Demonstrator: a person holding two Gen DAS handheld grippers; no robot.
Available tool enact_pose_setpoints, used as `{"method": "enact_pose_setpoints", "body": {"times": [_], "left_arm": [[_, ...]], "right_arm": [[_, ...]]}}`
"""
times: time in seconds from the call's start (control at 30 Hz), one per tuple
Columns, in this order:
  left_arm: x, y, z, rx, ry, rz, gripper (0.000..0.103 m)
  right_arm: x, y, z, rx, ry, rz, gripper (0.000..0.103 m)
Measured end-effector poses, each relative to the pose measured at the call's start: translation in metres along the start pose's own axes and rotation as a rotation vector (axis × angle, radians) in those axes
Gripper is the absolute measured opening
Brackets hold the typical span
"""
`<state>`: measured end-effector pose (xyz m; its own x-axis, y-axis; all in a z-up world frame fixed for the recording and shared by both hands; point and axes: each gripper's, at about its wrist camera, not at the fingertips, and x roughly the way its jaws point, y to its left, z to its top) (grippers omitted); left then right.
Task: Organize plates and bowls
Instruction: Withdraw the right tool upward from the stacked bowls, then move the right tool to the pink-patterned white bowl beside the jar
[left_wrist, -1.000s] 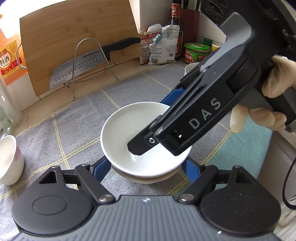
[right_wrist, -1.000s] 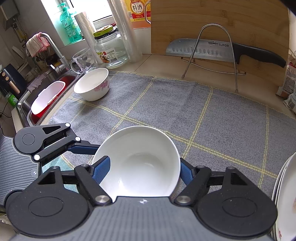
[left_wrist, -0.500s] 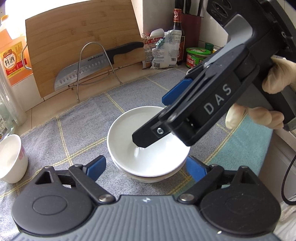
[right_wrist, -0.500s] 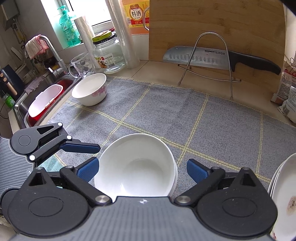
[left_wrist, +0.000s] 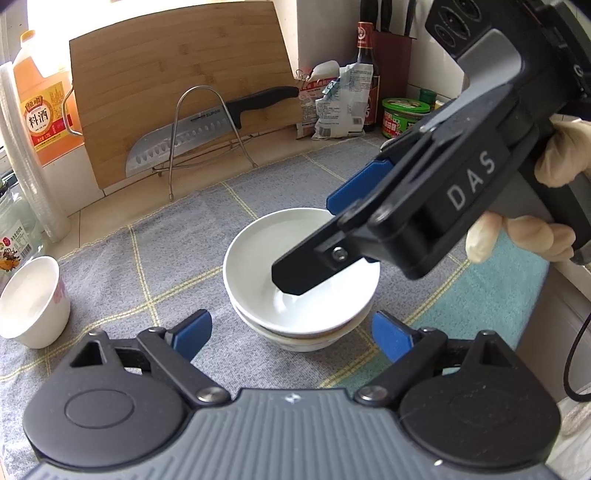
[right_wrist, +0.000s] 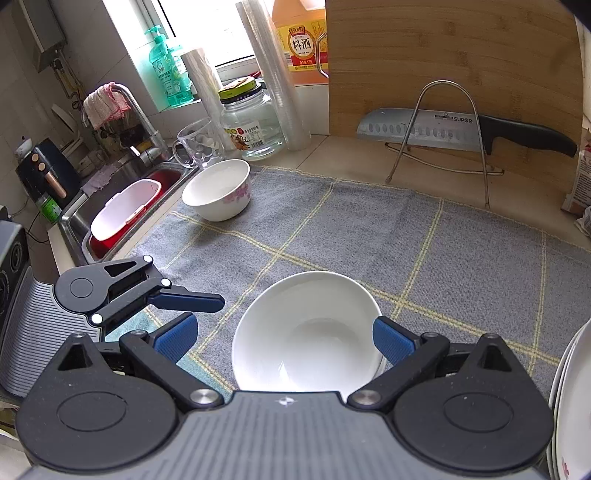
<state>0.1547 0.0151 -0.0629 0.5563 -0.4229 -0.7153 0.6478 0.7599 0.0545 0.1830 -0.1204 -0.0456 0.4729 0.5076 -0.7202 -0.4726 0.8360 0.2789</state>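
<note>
A white bowl (left_wrist: 295, 295) sits nested in another bowl (left_wrist: 306, 341) on the grey checked mat (left_wrist: 177, 258); the stack also shows in the right wrist view (right_wrist: 306, 332). My left gripper (left_wrist: 291, 330) is open, its blue pads just short of the stack on either side. My right gripper (right_wrist: 286, 338) is open, its pads either side of the top bowl without touching; in the left wrist view it hovers over the stack. A third white bowl (right_wrist: 218, 190) with a pink pattern stands at the mat's far left corner. White plates (right_wrist: 570, 398) are stacked at the right edge.
A knife (right_wrist: 461, 131) on a wire rack leans against a bamboo board (right_wrist: 461, 59) at the back. A glass jar (right_wrist: 253, 122), mug and bottles stand by the sink (right_wrist: 122, 214) on the left. Sauce bottle, bags and a green tub (left_wrist: 404, 116) sit back right.
Both grippers opened and let go of the top bowl, which now rests in the lower bowl. Both grippers drew back and up a little.
</note>
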Motion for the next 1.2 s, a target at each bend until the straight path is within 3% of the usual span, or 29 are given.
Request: {"method": "enact_pose_setpoints", "body": {"times": [0.27,0.43,0.67,1.0,1.2], "left_arm": [[-0.008,-0.002,-0.003,-0.042,-0.011,0.057,0.094],[-0.016,-0.002,-0.007,-0.091,-0.020,0.109,0.094],[-0.030,0.010,-0.022,-0.180,-0.006,0.222,0.094],[-0.050,0.062,-0.043,-0.322,0.006,0.397,0.094],[-0.054,0.106,-0.065,-0.363,0.013,0.407,0.094]], "right_arm": [[-0.004,0.000,0.001,-0.018,-0.012,0.008,0.103],[-0.006,0.005,0.004,-0.061,-0.016,-0.029,0.103],[-0.001,0.010,0.012,-0.127,-0.020,-0.048,0.103],[0.009,0.041,0.024,-0.247,-0.042,-0.110,0.103],[0.028,0.065,0.034,-0.236,-0.037,-0.152,0.103]]}}
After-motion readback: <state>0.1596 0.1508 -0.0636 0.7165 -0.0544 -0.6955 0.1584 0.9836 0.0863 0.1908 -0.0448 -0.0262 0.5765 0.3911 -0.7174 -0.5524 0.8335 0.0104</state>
